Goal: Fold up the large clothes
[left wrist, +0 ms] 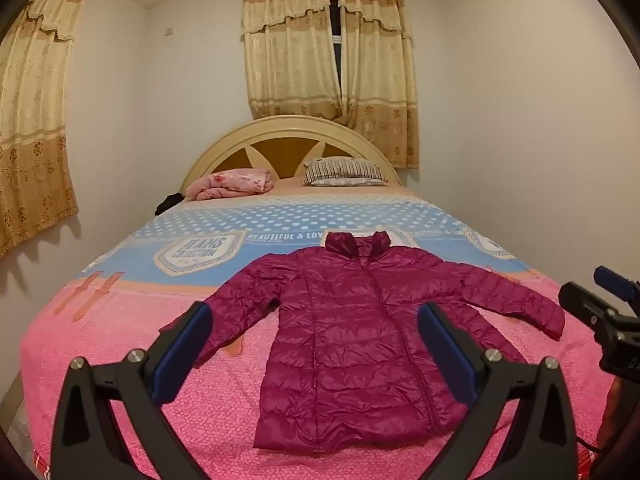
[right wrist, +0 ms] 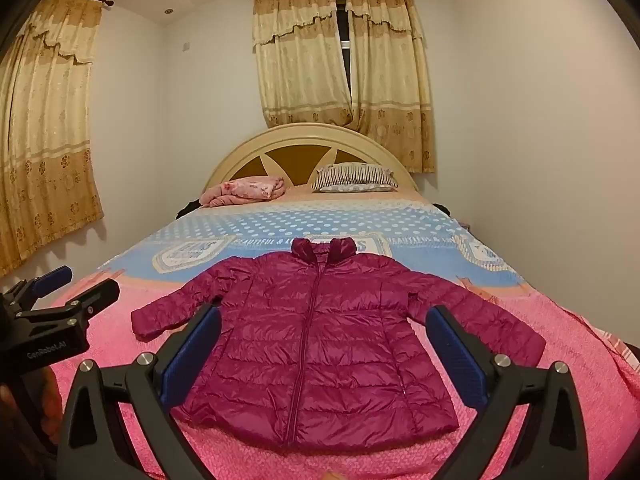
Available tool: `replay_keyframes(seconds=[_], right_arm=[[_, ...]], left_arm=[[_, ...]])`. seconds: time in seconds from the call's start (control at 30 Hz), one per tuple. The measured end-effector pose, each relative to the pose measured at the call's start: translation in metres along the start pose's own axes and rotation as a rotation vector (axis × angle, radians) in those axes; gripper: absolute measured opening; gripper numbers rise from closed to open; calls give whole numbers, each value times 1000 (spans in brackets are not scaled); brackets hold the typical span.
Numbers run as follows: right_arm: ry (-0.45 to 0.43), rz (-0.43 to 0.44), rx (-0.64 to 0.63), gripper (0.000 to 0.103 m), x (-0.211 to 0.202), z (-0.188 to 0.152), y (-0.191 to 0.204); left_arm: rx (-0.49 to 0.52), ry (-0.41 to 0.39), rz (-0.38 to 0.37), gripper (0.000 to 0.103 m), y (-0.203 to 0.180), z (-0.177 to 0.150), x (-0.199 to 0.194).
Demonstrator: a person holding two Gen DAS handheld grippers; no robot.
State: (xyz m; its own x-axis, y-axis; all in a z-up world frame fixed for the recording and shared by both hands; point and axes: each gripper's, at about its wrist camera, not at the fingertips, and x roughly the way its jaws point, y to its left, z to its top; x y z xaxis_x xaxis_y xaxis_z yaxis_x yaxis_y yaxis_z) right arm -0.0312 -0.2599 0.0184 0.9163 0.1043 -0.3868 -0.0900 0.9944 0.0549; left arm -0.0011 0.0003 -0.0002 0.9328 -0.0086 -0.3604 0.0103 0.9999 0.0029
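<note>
A magenta quilted puffer jacket (left wrist: 352, 344) lies flat and zipped on the bed, collar toward the headboard, both sleeves spread outward; it also shows in the right wrist view (right wrist: 320, 344). My left gripper (left wrist: 316, 320) is open and empty, held above the near end of the bed over the jacket's lower half. My right gripper (right wrist: 324, 324) is open and empty, also above the jacket's hem. Each gripper appears at the edge of the other's view: the right gripper (left wrist: 600, 308) and the left gripper (right wrist: 60, 292).
The bed has a pink and blue cover (left wrist: 120, 344). A folded pink blanket (left wrist: 232, 184) and a striped pillow (left wrist: 344, 172) lie by the cream headboard (left wrist: 292, 132). Walls stand on both sides; curtains (left wrist: 328, 52) hang behind.
</note>
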Motion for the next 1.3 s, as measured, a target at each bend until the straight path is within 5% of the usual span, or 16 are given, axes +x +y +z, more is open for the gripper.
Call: replay_keyframes(seconds=[1.3], right_arm=[[29, 5, 2, 102, 12, -9, 4]], left_arm=[[6, 16, -5, 103, 1, -4, 7]])
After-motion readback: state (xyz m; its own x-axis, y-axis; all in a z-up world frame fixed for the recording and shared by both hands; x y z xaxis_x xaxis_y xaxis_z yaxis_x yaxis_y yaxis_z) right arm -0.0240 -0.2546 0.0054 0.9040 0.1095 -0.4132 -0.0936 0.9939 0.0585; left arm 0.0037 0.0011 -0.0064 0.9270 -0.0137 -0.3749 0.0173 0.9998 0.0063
